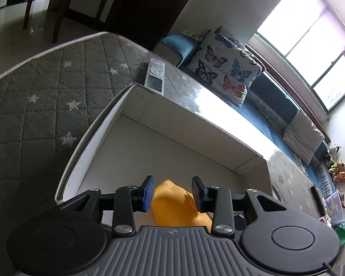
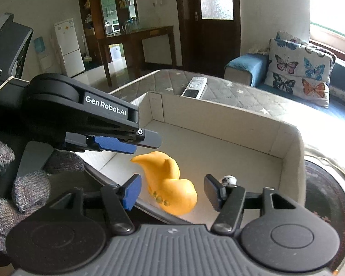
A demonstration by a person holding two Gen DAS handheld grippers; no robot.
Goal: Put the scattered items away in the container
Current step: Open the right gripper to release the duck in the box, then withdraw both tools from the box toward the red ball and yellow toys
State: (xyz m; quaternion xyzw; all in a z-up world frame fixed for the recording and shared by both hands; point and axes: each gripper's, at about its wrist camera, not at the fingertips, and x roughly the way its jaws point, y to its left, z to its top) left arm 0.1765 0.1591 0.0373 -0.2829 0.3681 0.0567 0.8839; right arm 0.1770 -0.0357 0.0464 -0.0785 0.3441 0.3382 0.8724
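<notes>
Yellow squishy toy (image 2: pixel 170 184) sitting in the white cardboard box (image 2: pixel 287 142), right under my fingers.

Both my grippers hover over the box's near edge. My right gripper (image 2: pixel 172 193) has its fingers apart with the toy lying between them, pads clear of it. My left gripper (image 1: pixel 172 193) looks half open around the same toy; can't tell if the pads touch it. A small white piece (image 2: pixel 228 180) lies in the box beside the toy. Behind the box's far wall, a grey remote (image 1: pixel 154 76) lies on the star-quilted mattress (image 1: pixel 46 96).

Smooth matt yellow toy (image 2: pixel 170 184); plain white cardboard box (image 2: pixel 218 119); quilted cloth mattress (image 1: pixel 46 96)
</notes>
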